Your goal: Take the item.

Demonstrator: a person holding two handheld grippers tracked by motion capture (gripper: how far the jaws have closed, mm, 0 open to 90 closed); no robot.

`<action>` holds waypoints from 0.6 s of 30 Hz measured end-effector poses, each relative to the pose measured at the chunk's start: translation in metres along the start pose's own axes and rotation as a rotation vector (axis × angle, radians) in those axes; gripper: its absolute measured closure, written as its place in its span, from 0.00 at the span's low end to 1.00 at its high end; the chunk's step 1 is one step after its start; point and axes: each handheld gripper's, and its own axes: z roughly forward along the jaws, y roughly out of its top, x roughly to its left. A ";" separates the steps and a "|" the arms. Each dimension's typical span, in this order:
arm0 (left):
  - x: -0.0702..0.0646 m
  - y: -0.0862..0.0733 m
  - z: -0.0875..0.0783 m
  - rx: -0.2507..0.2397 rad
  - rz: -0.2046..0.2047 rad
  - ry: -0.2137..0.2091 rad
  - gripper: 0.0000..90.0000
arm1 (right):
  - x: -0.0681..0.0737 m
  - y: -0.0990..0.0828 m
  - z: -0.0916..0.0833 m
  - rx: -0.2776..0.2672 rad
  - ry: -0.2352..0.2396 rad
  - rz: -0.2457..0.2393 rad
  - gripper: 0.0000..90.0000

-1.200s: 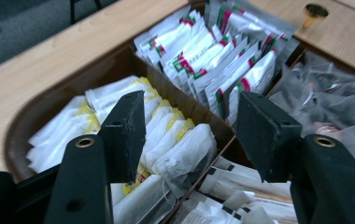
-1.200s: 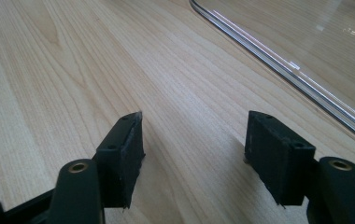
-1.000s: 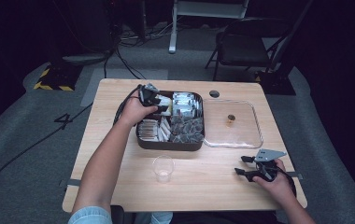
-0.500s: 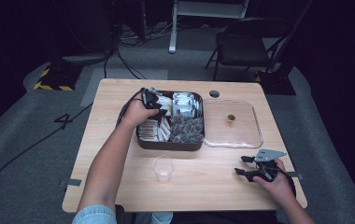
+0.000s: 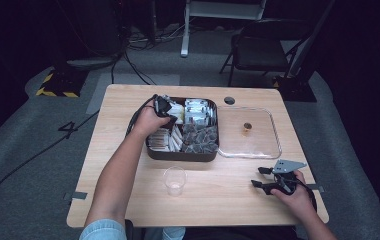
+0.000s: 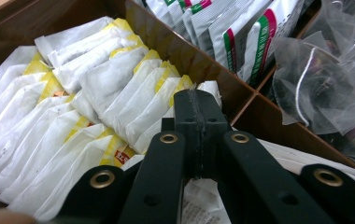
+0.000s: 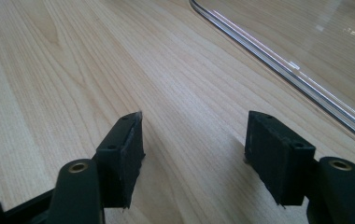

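Note:
A dark brown partitioned box [image 5: 178, 156] of tea bags stands mid-table. My left gripper [image 5: 163, 106] reaches into its far left compartment. In the left gripper view its jaws [image 6: 199, 100] have just been closing and now stand pressed together on the edge of a white tea-bag packet with a yellow tag [image 6: 210, 87], among several like it [image 6: 73, 121]. My right gripper [image 5: 259, 177] rests on the table at the near right. In the right gripper view it [image 7: 194, 140] stands open with bare wood between its pads.
A clear plastic cup [image 5: 174, 180] stands in front of the box. A clear lid or tray [image 5: 273, 145] with a small brown thing [image 5: 247, 126] lies right of the box. Other compartments hold green-and-pink foil packets [image 6: 241, 32] and clear mesh bags [image 6: 315, 88].
The left hand has shifted slightly toward the box's far left compartment and dipped in among the white packets. The right hand has stayed still.

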 end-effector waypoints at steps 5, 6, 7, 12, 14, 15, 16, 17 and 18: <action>0.001 0.002 -0.008 -0.040 -0.006 0.013 1.00 | 0.000 0.000 0.000 0.000 0.000 0.000 0.42; 0.001 0.003 -0.011 -0.048 -0.007 0.014 1.00 | 0.000 0.000 0.000 0.000 0.000 0.000 0.42; 0.001 0.003 -0.011 -0.048 -0.007 0.014 1.00 | 0.000 0.000 0.000 0.000 0.000 0.000 0.42; -0.004 0.008 -0.028 -0.096 0.005 0.002 1.00 | 0.000 0.000 0.000 -0.001 0.000 0.000 0.42; -0.005 0.009 -0.031 -0.107 0.010 -0.003 1.00 | 0.000 0.000 0.000 0.000 0.000 0.000 0.42; -0.009 0.011 -0.039 -0.125 0.018 -0.006 1.00 | 0.000 0.000 0.000 0.000 0.000 0.000 0.42; -0.010 0.012 -0.042 -0.134 0.024 -0.007 1.00 | 0.000 0.000 0.000 0.000 0.000 0.000 0.42; -0.012 0.013 -0.046 -0.137 0.030 -0.008 1.00 | 0.000 0.000 0.000 0.000 0.000 0.000 0.42; -0.014 0.013 -0.050 -0.149 0.031 -0.011 1.00 | 0.000 0.000 0.000 0.000 -0.001 0.000 0.42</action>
